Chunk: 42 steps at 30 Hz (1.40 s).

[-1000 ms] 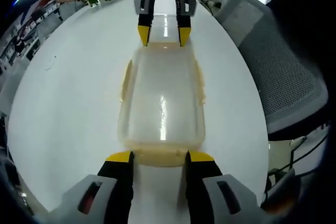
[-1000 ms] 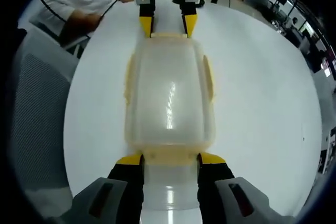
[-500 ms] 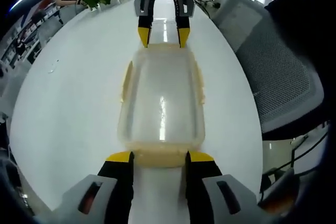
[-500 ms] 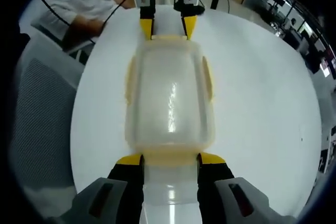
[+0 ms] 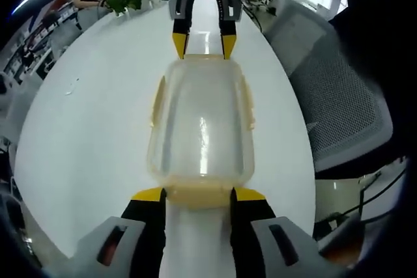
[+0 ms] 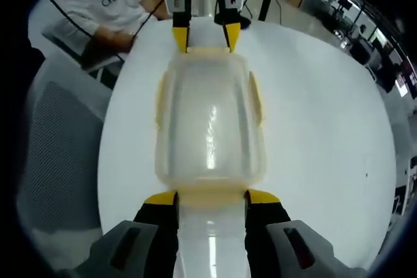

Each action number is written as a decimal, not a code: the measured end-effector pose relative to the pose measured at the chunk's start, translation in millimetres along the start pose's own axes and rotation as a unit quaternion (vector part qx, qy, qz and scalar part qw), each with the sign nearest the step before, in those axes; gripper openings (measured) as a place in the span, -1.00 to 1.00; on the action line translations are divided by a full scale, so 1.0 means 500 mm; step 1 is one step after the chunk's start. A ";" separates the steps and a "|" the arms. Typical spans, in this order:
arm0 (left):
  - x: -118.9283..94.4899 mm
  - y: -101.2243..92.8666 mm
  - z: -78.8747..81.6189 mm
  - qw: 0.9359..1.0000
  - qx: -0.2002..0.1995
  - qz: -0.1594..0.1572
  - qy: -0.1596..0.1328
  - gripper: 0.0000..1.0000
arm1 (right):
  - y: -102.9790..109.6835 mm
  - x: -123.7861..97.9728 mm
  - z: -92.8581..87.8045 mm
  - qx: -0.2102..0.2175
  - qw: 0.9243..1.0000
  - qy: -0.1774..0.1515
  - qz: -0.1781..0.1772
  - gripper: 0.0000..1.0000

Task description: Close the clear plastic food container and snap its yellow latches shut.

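Container (image 5: 201, 125) lies mid-frame on the white table (image 5: 91, 122), long axis running bottom to top; left claw (image 5: 198, 194) and right claw (image 6: 211, 197) spread, each straddling an end latch.

End latch (image 5: 197, 193) sits between the left tool (image 5: 197, 194) tips, engagement can't be judged; grey chair (image 5: 345, 102) cut off by frame edge.
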State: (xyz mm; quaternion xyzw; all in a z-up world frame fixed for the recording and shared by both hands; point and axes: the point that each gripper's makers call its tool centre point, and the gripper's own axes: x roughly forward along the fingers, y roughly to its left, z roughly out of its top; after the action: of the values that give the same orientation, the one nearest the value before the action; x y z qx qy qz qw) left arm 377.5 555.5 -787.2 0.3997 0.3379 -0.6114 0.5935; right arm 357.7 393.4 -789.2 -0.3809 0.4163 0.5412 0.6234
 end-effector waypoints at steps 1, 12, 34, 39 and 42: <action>-0.001 0.001 0.002 1.000 -0.001 0.000 0.000 -0.26 | -0.001 -0.002 0.001 -0.001 1.000 -0.001 0.001 -0.24; -0.014 0.013 0.022 1.000 -0.006 0.004 -0.011 -0.26 | -0.014 -0.028 -0.001 0.000 1.000 0.001 0.003 -0.24; -0.012 -0.002 0.103 1.000 -0.002 -0.002 -0.013 -0.26 | -0.002 -0.079 -0.058 0.002 1.000 0.007 0.011 -0.24; 0.002 -0.006 0.126 1.000 -0.009 -0.003 -0.011 -0.26 | -0.002 -0.094 -0.083 -0.002 1.000 0.005 0.016 -0.24; 0.012 -0.006 0.142 1.000 -0.012 -0.004 -0.010 -0.26 | -0.003 -0.100 -0.100 -0.007 1.000 0.007 0.018 -0.24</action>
State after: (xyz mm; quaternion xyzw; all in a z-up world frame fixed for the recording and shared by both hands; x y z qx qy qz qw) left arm 368.3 490.2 -760.6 0.3846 0.3409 -0.6141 0.5990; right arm 350.6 329.0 -760.7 -0.3814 0.4238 0.5525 0.6080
